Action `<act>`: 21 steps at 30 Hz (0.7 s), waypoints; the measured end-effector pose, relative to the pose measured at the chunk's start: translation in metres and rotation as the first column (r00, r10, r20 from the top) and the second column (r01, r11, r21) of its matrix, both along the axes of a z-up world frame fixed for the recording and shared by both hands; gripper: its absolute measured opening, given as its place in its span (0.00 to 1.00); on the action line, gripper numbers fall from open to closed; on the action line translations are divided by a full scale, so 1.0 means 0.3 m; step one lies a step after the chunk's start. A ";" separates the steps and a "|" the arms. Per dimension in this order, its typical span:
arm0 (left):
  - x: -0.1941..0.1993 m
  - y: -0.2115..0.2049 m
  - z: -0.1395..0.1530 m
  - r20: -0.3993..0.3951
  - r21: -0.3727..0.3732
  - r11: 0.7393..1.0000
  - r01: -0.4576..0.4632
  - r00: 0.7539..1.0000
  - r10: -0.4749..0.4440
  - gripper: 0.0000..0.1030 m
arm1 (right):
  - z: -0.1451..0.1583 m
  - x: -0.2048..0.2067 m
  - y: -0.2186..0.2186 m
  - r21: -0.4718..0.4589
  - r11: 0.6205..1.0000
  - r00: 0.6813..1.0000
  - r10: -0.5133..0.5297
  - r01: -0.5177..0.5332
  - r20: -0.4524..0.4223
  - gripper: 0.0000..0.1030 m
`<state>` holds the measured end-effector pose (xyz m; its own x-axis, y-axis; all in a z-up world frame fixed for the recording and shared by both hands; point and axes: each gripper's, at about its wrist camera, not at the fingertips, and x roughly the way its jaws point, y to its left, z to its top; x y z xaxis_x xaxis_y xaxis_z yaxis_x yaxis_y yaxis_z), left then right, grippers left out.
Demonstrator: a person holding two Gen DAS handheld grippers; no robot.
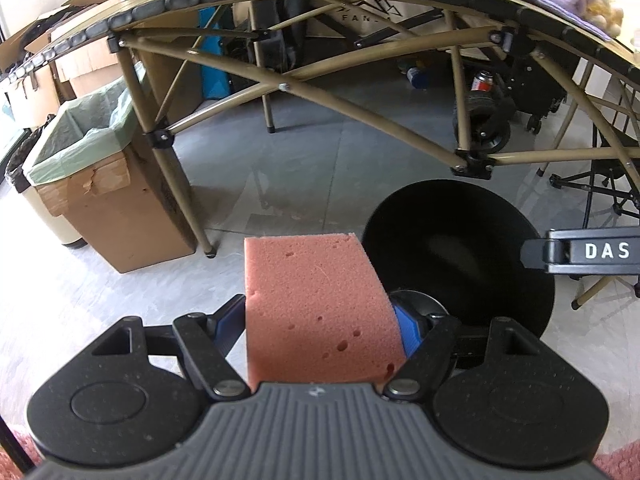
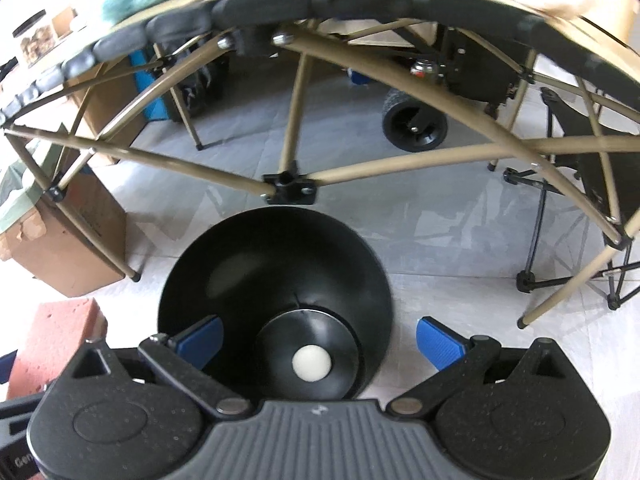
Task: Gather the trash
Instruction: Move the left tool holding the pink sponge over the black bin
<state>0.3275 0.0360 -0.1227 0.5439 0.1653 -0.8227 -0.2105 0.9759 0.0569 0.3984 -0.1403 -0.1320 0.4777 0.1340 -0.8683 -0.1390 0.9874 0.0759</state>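
Gripping a pink sponge (image 1: 320, 304) by its flat sides, the left gripper (image 1: 320, 328) is carrying this light, squashy block beside the black bowl (image 2: 276, 280), whose near rim sits between the right gripper's (image 2: 320, 344) open-looking jaws.

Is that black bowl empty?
No, a small white ball rests at the bottom of the black bowl in the right wrist view.
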 end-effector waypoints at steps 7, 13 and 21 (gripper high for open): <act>0.032 -0.083 0.006 0.004 0.007 0.999 0.035 0.999 -0.035 0.74 | 0.018 -0.024 -0.115 0.015 0.998 0.998 -0.064 0.063 0.015 1.00; 0.064 -0.153 0.030 0.026 0.009 0.997 0.074 0.997 -0.074 0.74 | 0.027 -0.045 -0.226 0.025 0.993 0.993 -0.116 0.116 0.022 1.00; 0.104 -0.242 0.043 0.026 0.005 0.992 0.126 0.992 -0.126 0.74 | 0.022 -0.052 -0.364 0.038 0.977 0.977 -0.213 0.212 0.030 1.00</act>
<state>0.3586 -0.0368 -0.1098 0.5817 0.0972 -0.8076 -0.0873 0.9946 0.0568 0.3827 -0.2496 -0.1254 0.5270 0.0557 -0.8480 0.0705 0.9915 0.1090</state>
